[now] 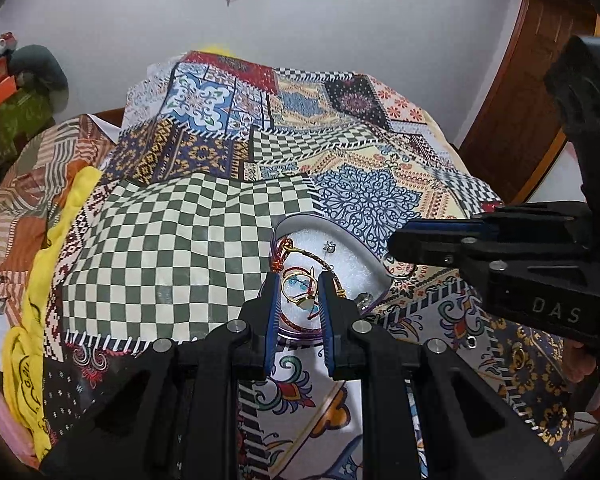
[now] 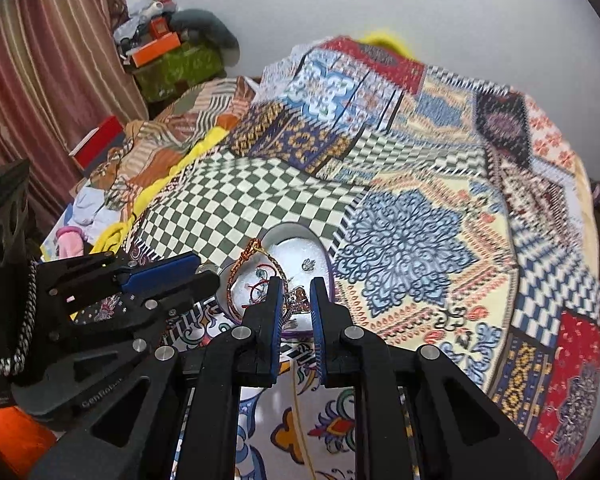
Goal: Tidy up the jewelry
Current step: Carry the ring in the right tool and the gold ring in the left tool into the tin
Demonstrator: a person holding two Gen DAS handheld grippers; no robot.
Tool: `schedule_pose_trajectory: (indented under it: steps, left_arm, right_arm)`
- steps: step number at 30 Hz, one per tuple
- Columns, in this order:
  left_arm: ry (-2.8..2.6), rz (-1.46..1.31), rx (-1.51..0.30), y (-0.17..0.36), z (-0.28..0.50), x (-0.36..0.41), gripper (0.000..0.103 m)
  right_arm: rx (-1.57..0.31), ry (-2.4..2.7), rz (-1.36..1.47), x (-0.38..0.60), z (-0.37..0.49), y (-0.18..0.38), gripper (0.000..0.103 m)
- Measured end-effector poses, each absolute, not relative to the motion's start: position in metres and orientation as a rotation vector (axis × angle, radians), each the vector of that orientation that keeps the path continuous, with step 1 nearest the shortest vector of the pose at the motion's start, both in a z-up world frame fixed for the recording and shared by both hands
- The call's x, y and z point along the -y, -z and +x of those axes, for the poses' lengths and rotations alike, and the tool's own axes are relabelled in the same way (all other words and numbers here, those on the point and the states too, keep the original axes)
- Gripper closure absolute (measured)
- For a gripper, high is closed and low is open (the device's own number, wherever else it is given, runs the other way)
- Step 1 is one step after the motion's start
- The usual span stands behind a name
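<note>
Black left gripper (image 1: 298, 294) and right gripper (image 2: 296, 300): blue pads, silver screws.

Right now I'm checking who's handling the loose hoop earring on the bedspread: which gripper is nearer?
Right. The right gripper has its tip at the hoop earring; the left gripper hovers over the jewelry box beside it.

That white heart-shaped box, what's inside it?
The box holds a gold ring, a braided bracelet, red cord and a small stud on white padding. Gripper fingers hide the nearer part.

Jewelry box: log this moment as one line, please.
jewelry box: on patchwork bedspread, open | contents: gold ring, red cord | left gripper: open, over box | right gripper: open, over box
</note>
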State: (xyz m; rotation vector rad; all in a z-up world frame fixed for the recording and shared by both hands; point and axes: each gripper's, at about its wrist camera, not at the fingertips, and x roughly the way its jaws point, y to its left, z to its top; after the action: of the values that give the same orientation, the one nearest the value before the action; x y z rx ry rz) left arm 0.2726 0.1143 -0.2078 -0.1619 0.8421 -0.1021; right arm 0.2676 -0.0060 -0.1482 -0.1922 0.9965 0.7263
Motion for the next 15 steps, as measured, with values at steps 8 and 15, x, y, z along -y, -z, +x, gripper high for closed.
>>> schedule_pose_trajectory:
  steps: [8,15]
  left_arm:
    - [0.105,-0.162,-0.874,0.221,0.285,-0.117,0.085]
    - [0.111,-0.177,-0.886,0.225,0.291,-0.119,0.086]
  right_arm:
    - [-1.048,-0.724,-0.225,-0.003,0.277,0.163,0.091]
    - [-1.074,-0.721,-0.234,-0.007,0.283,0.171,0.091]
